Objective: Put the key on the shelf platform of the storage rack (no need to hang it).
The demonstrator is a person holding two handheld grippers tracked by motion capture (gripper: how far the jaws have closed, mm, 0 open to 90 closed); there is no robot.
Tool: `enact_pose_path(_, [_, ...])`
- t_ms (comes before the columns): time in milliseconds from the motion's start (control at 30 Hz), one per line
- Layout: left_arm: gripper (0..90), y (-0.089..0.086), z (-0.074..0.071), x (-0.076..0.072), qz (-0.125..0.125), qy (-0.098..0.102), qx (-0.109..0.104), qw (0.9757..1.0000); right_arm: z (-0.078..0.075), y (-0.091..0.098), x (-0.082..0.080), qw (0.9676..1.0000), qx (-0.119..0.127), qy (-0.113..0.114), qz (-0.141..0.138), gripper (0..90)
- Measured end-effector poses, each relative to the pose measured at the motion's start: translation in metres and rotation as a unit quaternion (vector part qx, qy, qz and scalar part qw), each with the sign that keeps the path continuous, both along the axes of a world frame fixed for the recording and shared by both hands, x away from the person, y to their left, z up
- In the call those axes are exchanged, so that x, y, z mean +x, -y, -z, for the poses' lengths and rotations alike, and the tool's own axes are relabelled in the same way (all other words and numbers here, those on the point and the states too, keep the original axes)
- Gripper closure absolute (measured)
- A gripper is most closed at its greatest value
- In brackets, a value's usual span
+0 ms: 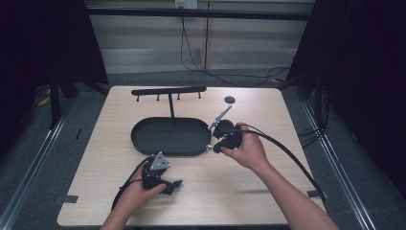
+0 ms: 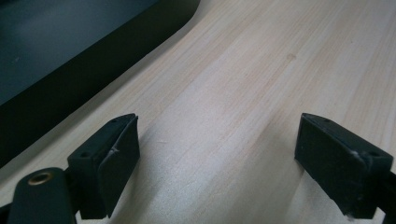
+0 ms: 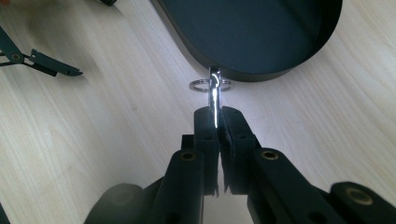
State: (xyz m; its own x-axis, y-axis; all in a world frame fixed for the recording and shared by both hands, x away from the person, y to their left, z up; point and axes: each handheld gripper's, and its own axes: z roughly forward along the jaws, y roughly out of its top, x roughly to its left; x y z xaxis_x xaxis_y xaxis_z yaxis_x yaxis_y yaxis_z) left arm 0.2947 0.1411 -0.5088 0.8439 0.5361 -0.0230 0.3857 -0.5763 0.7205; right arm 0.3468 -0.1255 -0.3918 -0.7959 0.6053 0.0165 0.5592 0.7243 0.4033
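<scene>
My right gripper [image 3: 217,112] is shut on a thin shiny metal piece [image 3: 214,93], gripped edge-on, with a small ring [image 3: 210,85] at its far end. It hangs just off the near right rim of a black oval tray [image 3: 261,70]. In the high view the right gripper [image 1: 214,147] is at the tray's [image 1: 143,139] right end, the ring [image 1: 209,148] beside the rim. The left gripper [image 1: 174,184] lies low on the table in front of the tray. Its jaws stand open [image 2: 217,140] over bare wood, with nothing between them.
A black post rises from the tray to a crossbar with several hooks [image 1: 168,91] at the back. A small black disc [image 1: 230,99] lies at the back right of the light wooden table [image 1: 268,191]. Cables trail from both grippers toward the front edge.
</scene>
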Motion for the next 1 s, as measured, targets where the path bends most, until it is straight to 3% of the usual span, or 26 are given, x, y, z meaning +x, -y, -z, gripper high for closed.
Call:
enact_pose_path(500, [13.7,0.001,0.000,0.000,-0.004,0.000,-0.005,1.0000,-0.014,-0.006,0.011,0.9999,0.008,0.007,0.004,86.0])
enact_pose_path(1000, [13.7,0.000,0.000,0.000,-0.003,0.002,-0.003,1.0000,-0.016,-0.014,0.019,0.9998,0.001,0.020,0.007,86.1])
